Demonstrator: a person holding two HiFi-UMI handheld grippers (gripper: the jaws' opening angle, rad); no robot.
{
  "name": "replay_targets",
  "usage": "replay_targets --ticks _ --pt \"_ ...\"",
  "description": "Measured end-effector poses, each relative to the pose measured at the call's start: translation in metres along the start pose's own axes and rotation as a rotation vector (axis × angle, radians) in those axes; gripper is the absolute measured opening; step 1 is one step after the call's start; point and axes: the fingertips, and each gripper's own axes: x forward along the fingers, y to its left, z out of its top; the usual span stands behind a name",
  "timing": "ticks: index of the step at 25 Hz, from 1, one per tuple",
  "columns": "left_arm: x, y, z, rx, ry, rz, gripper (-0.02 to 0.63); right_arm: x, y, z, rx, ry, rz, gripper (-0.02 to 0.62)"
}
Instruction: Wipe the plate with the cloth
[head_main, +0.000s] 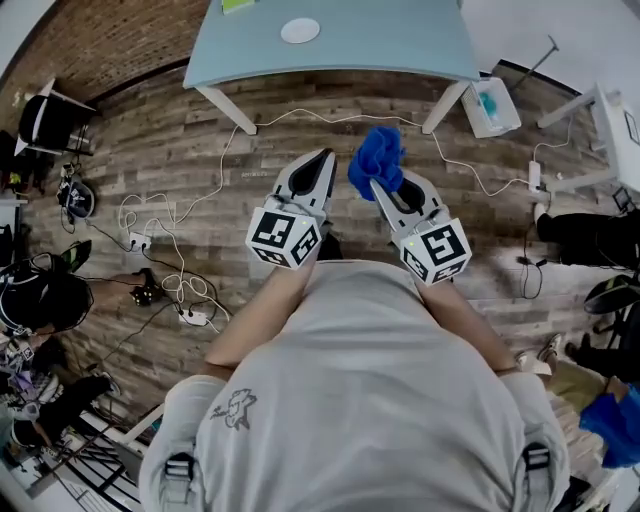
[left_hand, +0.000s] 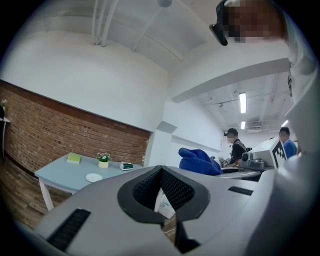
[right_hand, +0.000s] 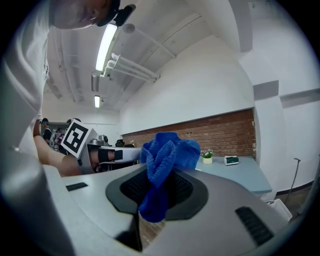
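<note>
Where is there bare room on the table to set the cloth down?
The table is bare right of the plate, out to its right edge. Less room left, between plate and green block. A flower pot and small box line the far side.

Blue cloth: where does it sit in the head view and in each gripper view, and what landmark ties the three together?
Head view: blue cloth upper centre, at the tip of the right tongs.
Left gripper view: right of centre, beyond the left tongs.
Right gripper view: centre, pinched in the right tongs.
Shared landmark: light blue table.
</note>
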Motion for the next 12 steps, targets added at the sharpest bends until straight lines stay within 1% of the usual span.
replay_targets --ticks 4,8,12 --pt "0.025 0.035 0.009 -0.014 0.007 -0.013 0.006 0.038 -0.021 0.003 0.046 0.011 -0.019 0.078" --pt "0.053 0.077 0.016 -0.063 0.036 -0.062 0.006 0.085 -0.041 0.015 0.099 0.006 -0.037 0.078" --pt "0.077 0.123 0.027 -0.021 0.055 -0.073 0.006 0.137 -0.056 0.024 0.112 0.008 -0.055 0.078"
